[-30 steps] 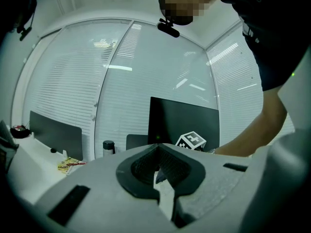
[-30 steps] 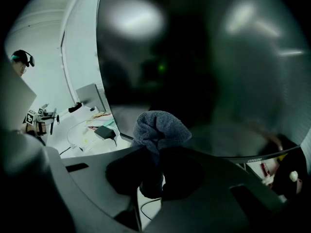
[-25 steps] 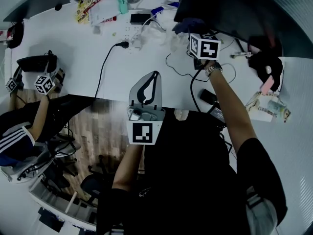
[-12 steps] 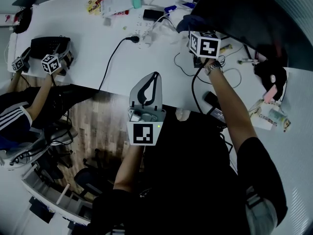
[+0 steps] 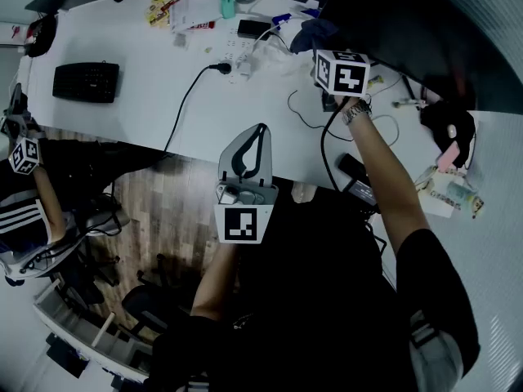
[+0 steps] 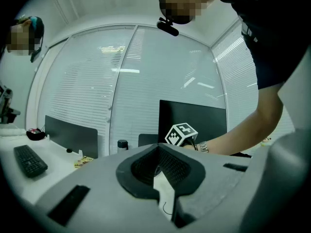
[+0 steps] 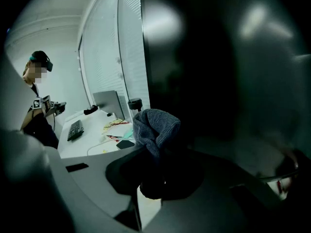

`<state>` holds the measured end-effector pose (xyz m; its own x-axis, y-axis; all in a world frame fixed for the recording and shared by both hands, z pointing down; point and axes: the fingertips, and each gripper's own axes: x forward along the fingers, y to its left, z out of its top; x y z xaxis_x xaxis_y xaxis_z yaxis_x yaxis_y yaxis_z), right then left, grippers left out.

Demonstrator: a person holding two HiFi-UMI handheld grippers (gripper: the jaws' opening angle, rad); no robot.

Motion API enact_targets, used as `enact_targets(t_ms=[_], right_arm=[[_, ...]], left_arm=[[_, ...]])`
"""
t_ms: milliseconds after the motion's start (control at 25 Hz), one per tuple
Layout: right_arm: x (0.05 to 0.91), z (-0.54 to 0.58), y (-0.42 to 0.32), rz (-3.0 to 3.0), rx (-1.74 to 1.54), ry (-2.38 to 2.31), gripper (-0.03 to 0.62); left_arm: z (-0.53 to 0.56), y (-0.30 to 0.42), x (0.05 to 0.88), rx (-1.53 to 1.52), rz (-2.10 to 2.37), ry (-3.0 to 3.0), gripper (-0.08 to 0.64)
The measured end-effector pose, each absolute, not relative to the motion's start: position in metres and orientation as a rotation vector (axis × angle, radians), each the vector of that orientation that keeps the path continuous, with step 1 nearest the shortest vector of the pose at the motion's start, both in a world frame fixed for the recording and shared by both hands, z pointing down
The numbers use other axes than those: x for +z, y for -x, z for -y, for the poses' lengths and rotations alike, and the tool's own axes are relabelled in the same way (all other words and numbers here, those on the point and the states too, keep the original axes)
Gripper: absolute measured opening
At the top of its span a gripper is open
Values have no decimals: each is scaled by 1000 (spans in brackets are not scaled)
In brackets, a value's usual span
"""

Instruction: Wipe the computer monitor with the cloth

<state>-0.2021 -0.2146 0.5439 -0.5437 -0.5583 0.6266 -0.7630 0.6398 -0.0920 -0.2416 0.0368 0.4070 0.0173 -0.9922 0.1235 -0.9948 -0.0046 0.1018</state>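
keyboard (image 5: 86, 82) on desk (image 5: 147, 109) (left end)

the right gripper (image 5: 325, 51) holds a cloth (image 5: 314, 33) beside the monitor (image 5: 409, 23).

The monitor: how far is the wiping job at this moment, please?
Done: the cloth is picked up, clamped in the right gripper. In hand: that cloth is held up at the dark screen of the monitor, though real contact cannot be confirmed. Left: the wiping itself; the screen shows no mark telling how much is cleaned. The left gripper is shut and empty, taking no part.
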Motion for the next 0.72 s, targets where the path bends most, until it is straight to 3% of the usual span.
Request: enact_targets(t_ms=[720], right_arm=[[444, 219, 212, 2458, 388, -1058, 58]], left_arm=[[-51, 233, 377, -74, 2149, -2149, 7]])
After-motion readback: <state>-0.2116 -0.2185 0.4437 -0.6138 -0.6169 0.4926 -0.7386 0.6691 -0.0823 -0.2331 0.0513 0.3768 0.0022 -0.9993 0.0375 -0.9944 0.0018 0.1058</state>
